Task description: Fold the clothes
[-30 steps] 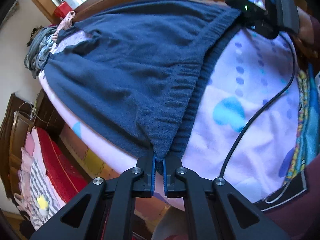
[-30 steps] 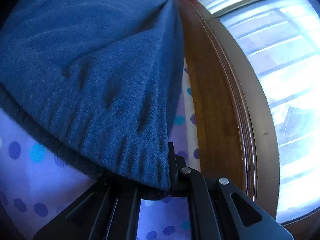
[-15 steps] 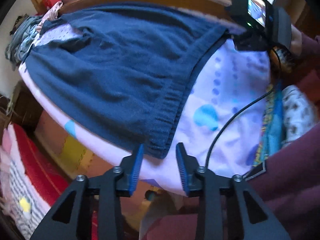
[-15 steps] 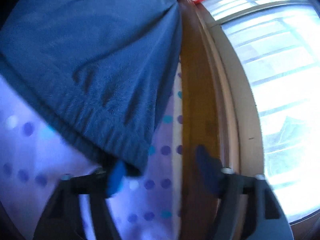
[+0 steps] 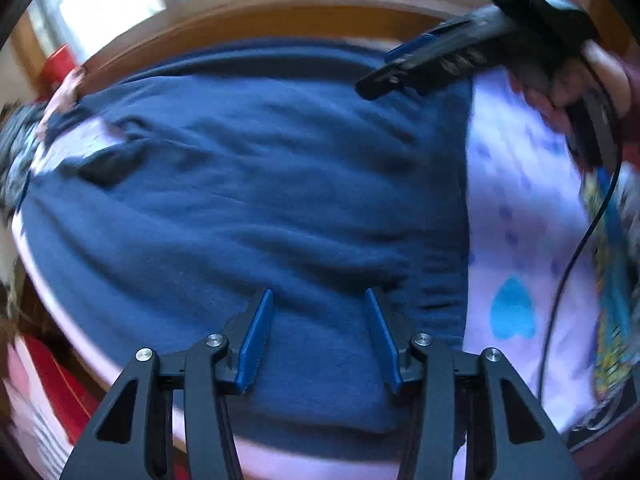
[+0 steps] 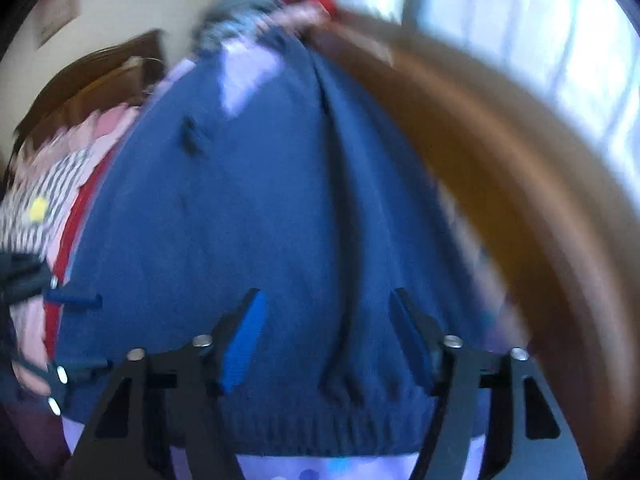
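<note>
A bed (image 5: 520,216) with a spotted lilac sheet is seen below a window, a navy sweater (image 5: 248,200) spread flat across it. The left gripper (image 5: 318,336) is held above the sweater, jaws opening, nothing clamped. The right gripper (image 6: 326,340) is poised over the ribbed hem, jaws apart and closing, nothing gripped.

Left gripper (image 5: 318,336): low centre of the left wrist frame, angled steeply downward, jaws apart and opening, blue pads (image 5: 256,340) clear of any grip, nothing pinched between them. Right gripper (image 6: 326,340): low centre of the right wrist frame, jaws apart and closing, nothing clamped. Same right gripper also seen at upper right of the left wrist frame, blurred, fingers pointing left, held by a hand (image 5: 576,80) with a dark red sleeve (image 5: 632,100) at the frame edge.
</note>
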`<state>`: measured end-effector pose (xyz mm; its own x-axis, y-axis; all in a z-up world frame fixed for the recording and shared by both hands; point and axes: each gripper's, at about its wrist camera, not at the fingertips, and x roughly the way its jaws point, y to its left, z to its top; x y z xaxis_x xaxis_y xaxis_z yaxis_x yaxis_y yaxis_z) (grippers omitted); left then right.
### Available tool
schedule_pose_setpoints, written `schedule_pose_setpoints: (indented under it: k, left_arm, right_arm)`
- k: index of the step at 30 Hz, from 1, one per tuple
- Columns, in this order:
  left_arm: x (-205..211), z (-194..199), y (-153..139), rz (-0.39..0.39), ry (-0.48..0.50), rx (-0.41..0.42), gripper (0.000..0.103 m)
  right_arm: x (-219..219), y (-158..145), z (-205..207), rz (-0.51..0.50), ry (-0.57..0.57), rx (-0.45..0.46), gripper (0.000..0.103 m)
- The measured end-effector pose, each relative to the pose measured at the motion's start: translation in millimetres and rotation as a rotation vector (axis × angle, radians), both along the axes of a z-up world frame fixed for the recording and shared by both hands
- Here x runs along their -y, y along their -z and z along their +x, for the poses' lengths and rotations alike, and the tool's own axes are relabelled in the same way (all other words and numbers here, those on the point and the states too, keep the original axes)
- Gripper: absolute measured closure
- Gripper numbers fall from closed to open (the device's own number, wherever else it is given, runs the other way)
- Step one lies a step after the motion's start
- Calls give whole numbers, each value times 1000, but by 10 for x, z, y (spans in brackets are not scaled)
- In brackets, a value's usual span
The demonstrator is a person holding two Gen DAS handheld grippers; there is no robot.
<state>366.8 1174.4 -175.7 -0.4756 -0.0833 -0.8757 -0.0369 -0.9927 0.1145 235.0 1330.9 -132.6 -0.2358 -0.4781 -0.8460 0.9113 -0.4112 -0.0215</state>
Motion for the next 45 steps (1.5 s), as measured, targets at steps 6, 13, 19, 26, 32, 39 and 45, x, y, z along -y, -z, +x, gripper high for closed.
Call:
schedule_pose_setpoints:
  k: [6, 13, 19, 26, 32, 39, 45]
  left_arm:
    - [-140, 18, -8, -94, 69, -7, 53]
    - [373, 225, -464, -89, 83, -85, 53]
    - [1422, 130, -590, -145, -1, -115, 53]
    - [3000, -54, -624, -139, -89, -177, 53]
    - [4153, 106, -706, -198, -79, -239, 53]
    - [5196, 288, -708, -262, -48, -299, 53]
    - [6199, -104, -387, -505, -48, -320, 53]
  right_arm:
    - [-9, 271, -67, 53, 47, 1, 39]
    - [166, 195, -122, 75, 164, 10, 29]
    - [671, -356, 182, -88, 229, -21, 28]
    - [2120, -602, 1066, -89, 167, -137, 27]
    - [3848, -397, 1692, -23, 87, -157, 27]
    - [5104, -452, 2089, -78, 51, -77, 27]
    - [5766, -305, 2154, -63, 7, -70, 27]
